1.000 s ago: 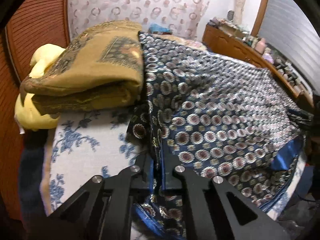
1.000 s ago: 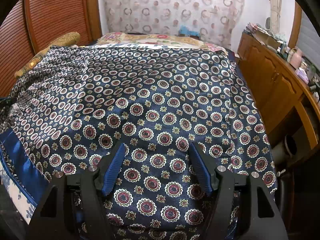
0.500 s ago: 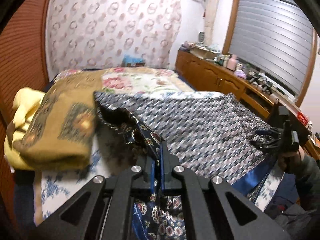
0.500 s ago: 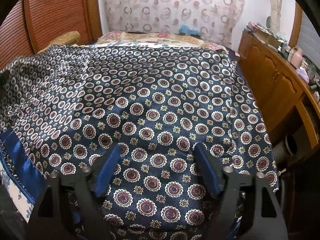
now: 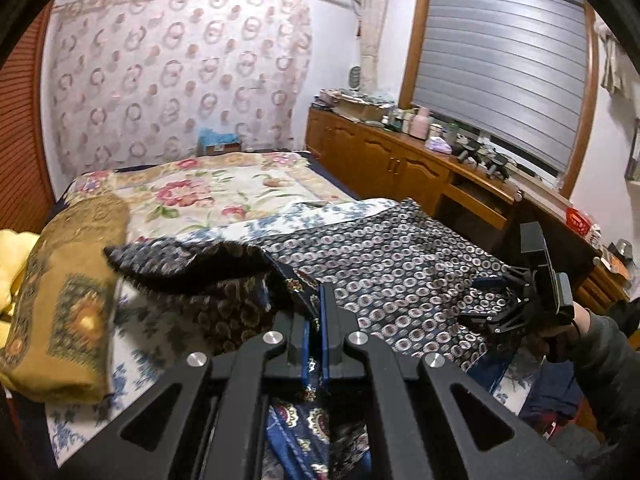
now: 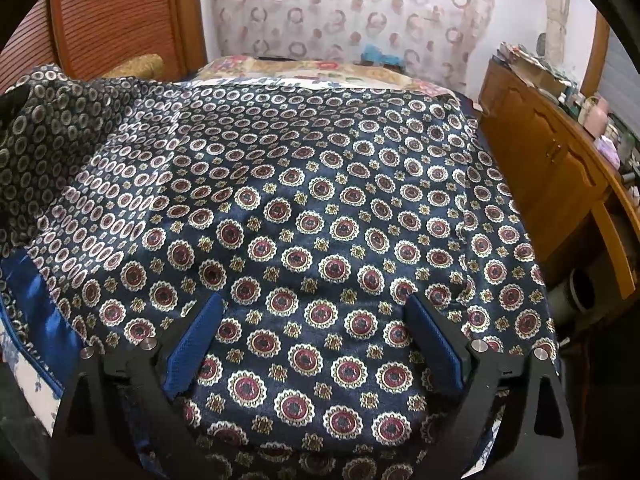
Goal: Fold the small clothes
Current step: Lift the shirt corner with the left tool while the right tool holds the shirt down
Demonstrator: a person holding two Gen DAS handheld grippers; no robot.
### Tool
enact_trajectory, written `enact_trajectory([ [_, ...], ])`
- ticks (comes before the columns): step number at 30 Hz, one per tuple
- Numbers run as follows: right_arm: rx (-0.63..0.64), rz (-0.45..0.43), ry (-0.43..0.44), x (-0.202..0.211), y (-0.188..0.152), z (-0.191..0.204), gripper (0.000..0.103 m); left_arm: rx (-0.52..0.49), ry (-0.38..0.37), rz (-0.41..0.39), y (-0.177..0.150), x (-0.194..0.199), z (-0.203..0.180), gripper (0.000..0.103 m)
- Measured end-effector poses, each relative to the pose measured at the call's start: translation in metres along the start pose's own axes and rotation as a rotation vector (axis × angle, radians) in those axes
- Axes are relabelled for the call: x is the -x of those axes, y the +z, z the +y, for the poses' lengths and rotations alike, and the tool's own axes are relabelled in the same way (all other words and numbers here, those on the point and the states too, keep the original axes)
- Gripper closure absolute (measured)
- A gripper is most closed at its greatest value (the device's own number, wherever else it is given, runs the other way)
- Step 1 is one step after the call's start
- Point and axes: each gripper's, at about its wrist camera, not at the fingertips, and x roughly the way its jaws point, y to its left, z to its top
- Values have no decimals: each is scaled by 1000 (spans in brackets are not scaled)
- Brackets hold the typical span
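Observation:
A navy patterned garment (image 6: 320,208) with red-and-white medallions and a blue satin trim (image 6: 36,304) lies spread over the bed. My left gripper (image 5: 316,312) is shut on the garment's left edge (image 5: 288,280) and holds it lifted off the bed, the cloth draping back toward the left. My right gripper (image 6: 316,320) is open and empty, its blue pads (image 6: 196,340) wide apart just above the garment's near edge. It also shows in the left wrist view (image 5: 500,300) at the right, held by a hand.
A folded mustard-brown blanket (image 5: 68,296) on yellow cloth (image 5: 12,256) lies at the bed's left side. A floral bedspread (image 5: 216,192) covers the far end. A wooden cabinet (image 6: 552,176) with clutter runs along the right. A wooden sliding door (image 6: 112,16) stands to the left.
My left gripper has risen with the garment's left edge, which now hangs raised above the bed. My right gripper has opened a little wider and stayed in place.

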Motion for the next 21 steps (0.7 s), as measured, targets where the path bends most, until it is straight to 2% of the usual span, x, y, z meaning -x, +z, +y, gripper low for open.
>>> enact_trajectory([
  [2, -25, -18, 22, 9, -3, -4, 11, -15, -20, 3, 6, -6, -9, 103],
  [9, -81, -109, -5, 55, -13, -24, 12, -79, -94, 27, 28, -30, -47, 103],
  [17, -100, -151, -37, 80, -24, -37, 12, -153, -136, 50, 49, -50, -83, 103],
  [21, -125, -159, -25, 81, -27, -43, 12, -194, -141, 118, 56, -70, -102, 103],
])
